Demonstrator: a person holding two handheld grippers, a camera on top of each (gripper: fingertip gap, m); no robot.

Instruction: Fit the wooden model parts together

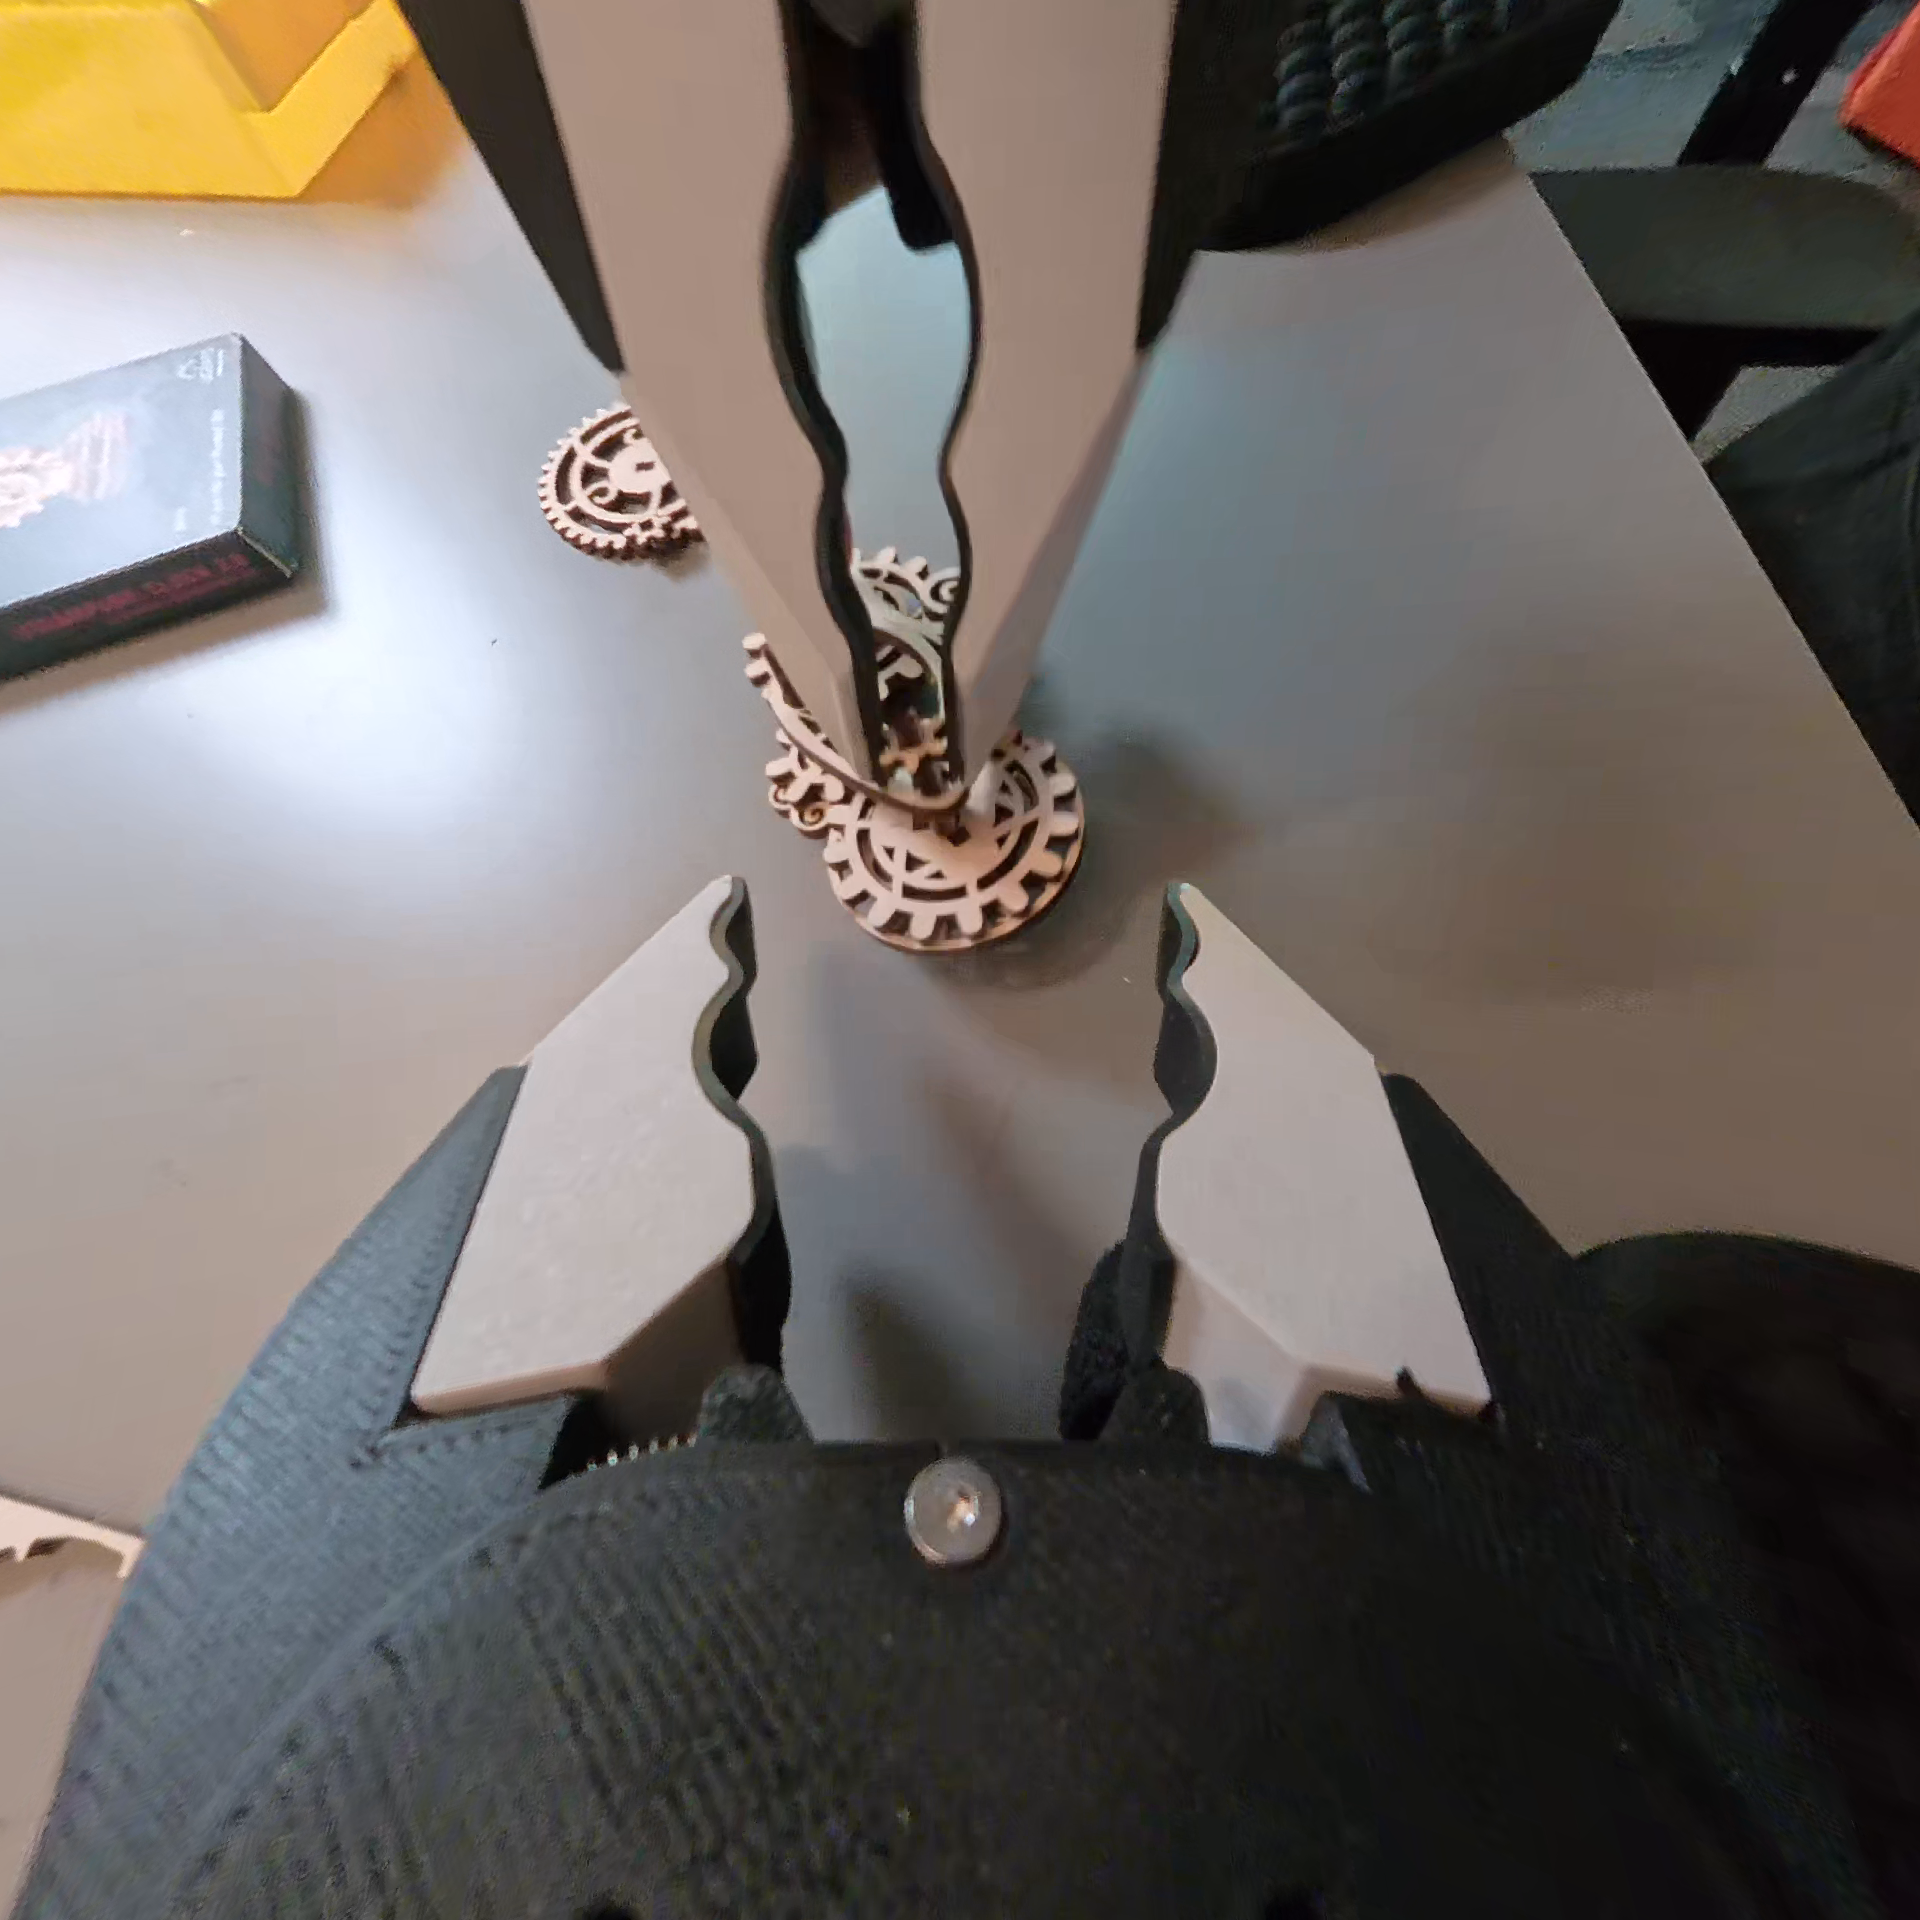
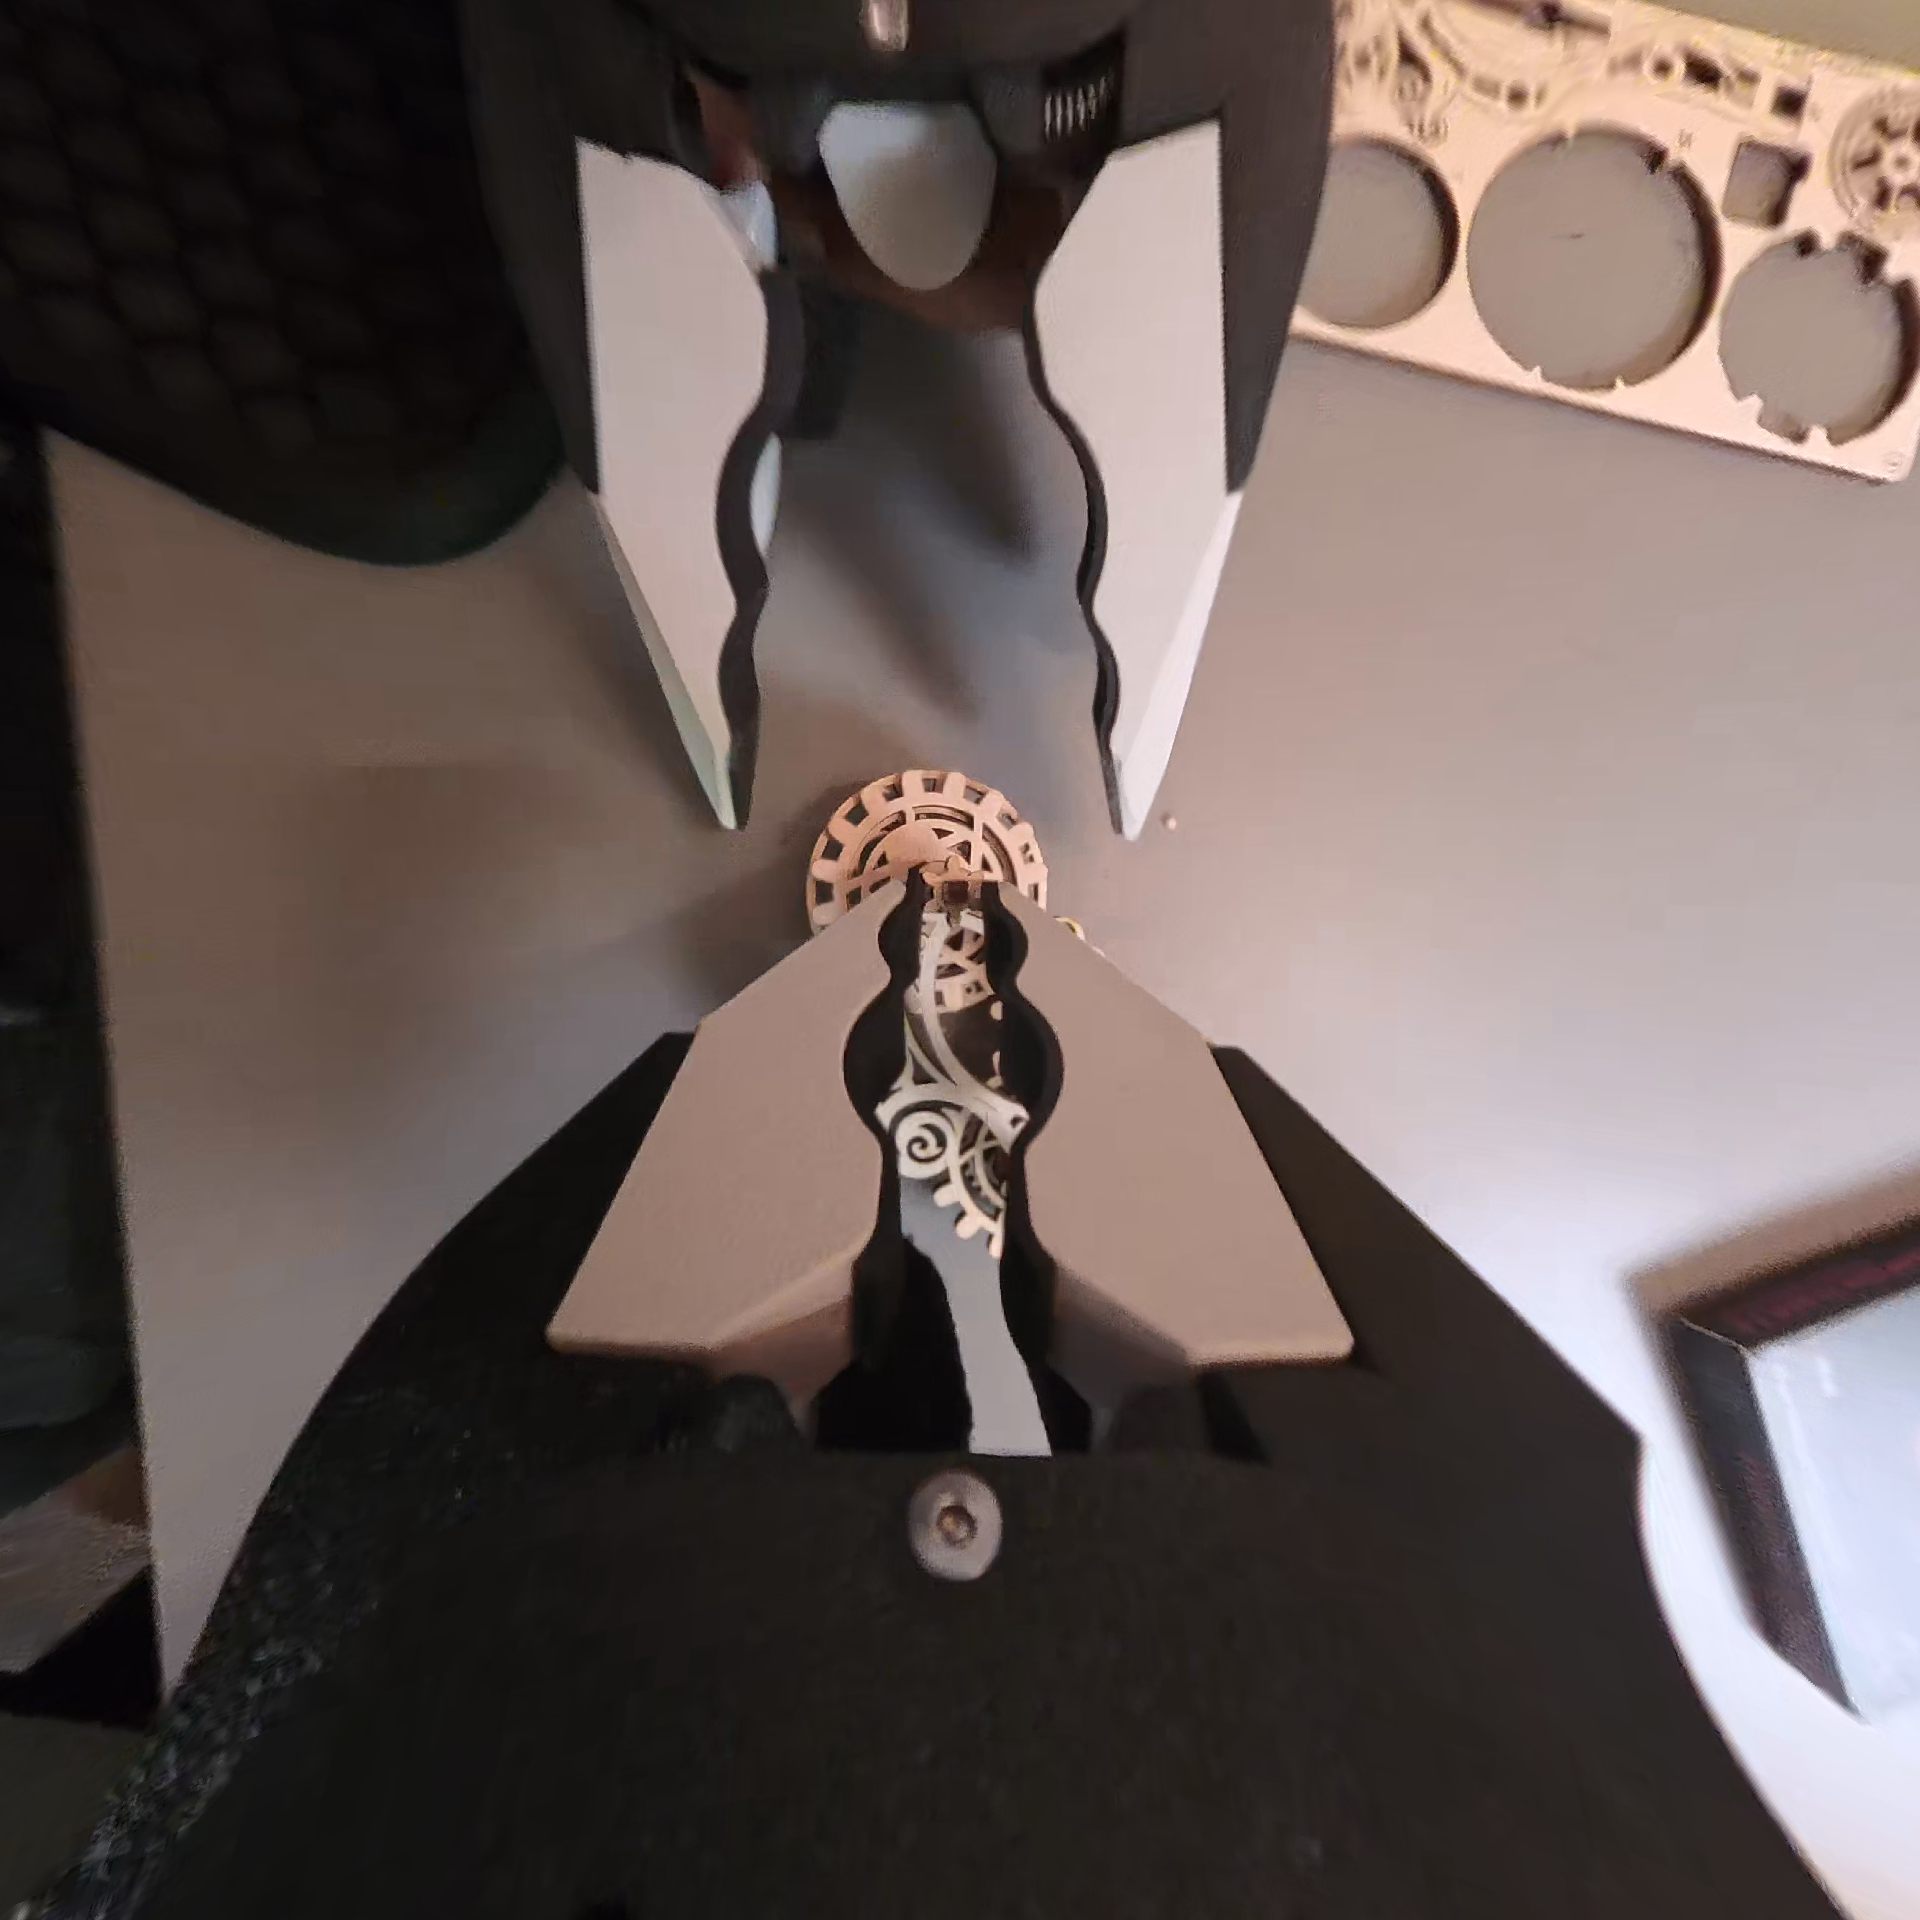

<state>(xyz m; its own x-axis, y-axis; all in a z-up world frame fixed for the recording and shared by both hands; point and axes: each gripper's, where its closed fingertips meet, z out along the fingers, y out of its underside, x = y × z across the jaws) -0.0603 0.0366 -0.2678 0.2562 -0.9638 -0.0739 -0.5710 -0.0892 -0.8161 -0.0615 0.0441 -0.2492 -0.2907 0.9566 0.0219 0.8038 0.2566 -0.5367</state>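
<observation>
A round wooden gear (image 1: 951, 883) lies flat on the grey table; it also shows in the right wrist view (image 2: 862, 842). My right gripper (image 1: 912, 774) comes down from the far side and is shut on a small wooden part (image 1: 914, 746) over the gear's hub. An ornate curved wooden piece (image 1: 795, 717) leans beside it and shows through the finger gap in the right wrist view (image 2: 951, 1127). My right gripper's tips (image 2: 948, 883) meet at the hub. My left gripper (image 1: 956, 914) is open and empty, its tips just short of the gear, one on each side (image 2: 925, 821).
A second wooden gear (image 1: 613, 488) lies flat farther back left. A black box (image 1: 135, 499) lies at the left (image 2: 1818, 1455). A wooden sheet with round cut-outs (image 2: 1558, 239) lies beyond the left gripper. A yellow object (image 1: 208, 94) stands at the far left. The table edge (image 1: 1662, 416) runs along the right. The grippers are tip to tip, or close to it.
</observation>
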